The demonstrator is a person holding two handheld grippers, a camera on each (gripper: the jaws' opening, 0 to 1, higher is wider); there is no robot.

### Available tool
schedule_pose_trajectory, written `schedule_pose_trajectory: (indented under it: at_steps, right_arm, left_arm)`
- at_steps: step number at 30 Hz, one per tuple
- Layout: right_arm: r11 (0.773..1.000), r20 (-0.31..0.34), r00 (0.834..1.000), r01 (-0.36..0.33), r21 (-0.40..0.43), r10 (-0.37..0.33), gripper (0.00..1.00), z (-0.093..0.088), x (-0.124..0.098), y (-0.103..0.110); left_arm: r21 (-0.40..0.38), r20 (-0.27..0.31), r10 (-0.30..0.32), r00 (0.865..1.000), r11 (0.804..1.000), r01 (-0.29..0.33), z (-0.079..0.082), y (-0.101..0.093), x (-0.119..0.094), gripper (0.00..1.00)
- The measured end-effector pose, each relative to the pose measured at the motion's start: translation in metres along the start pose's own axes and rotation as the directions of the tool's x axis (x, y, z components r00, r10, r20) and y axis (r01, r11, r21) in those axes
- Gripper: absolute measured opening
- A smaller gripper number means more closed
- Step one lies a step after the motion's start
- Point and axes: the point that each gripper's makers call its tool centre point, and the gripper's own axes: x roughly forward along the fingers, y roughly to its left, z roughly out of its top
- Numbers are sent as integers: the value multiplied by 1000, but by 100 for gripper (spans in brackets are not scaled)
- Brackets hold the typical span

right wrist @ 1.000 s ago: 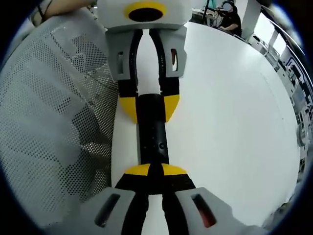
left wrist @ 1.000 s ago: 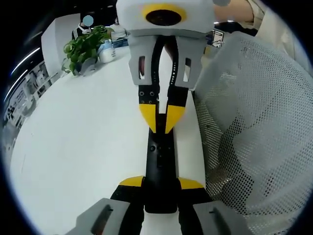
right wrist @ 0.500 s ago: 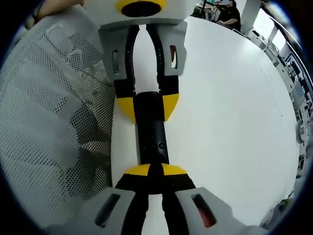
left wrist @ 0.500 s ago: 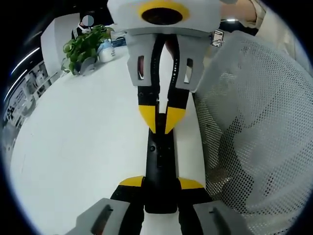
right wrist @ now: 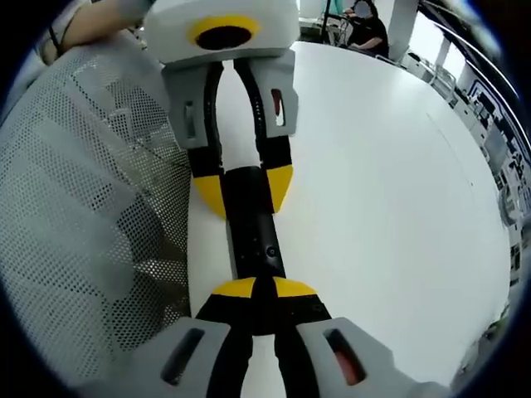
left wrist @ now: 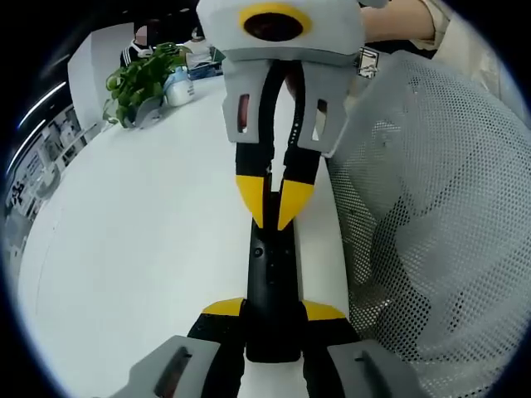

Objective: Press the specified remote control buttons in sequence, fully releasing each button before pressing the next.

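Observation:
A slim black remote (left wrist: pixel 270 265) lies lengthwise on the white table (left wrist: pixel 141 240). My left gripper (left wrist: pixel 272 309) is shut on its near end, one yellow-tipped jaw on each side. My right gripper (left wrist: pixel 271 203) reaches in from the top of the left gripper view, shut, with its joined yellow tips resting on the remote's top face near the small buttons. In the right gripper view, my right gripper (right wrist: pixel 264 288) has its tips together on the remote (right wrist: pixel 255 236). The left gripper (right wrist: pixel 243 192) clamps the far end.
White mesh fabric on a person (left wrist: pixel 431 224) bulges close along one side of the remote, also seen as mesh fabric (right wrist: pixel 83 191). A potted plant (left wrist: pixel 141 79) and a white jar stand at the table's far edge. Bare tabletop (right wrist: pixel 382 191) stretches on the other side.
The right gripper has tilted a little, and its view has rolled with it. Its tips stay on the remote. The left gripper's hold is unchanged.

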Motion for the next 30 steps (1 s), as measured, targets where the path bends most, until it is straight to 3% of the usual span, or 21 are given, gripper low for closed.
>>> schedule_pose_trajectory:
  at_steps: [10, 16, 30]
  right_arm:
    - [996, -67, 998, -8, -90, 2, 3, 3, 3, 1]
    - [997, -109, 994, -36, -72, 28, 3, 2, 3, -1]
    - [998, -65, 998, 4, -58, -8, 3, 2, 2, 0]
  left_arm:
    - [-1, 0, -2, 1000, 1000, 2, 0, 0, 0, 25]
    - [-2, 1, -4, 1000, 1000, 4, 0, 0, 0, 25]
    - [-9, 8, 2, 1000, 1000, -2, 0, 0, 0, 25]
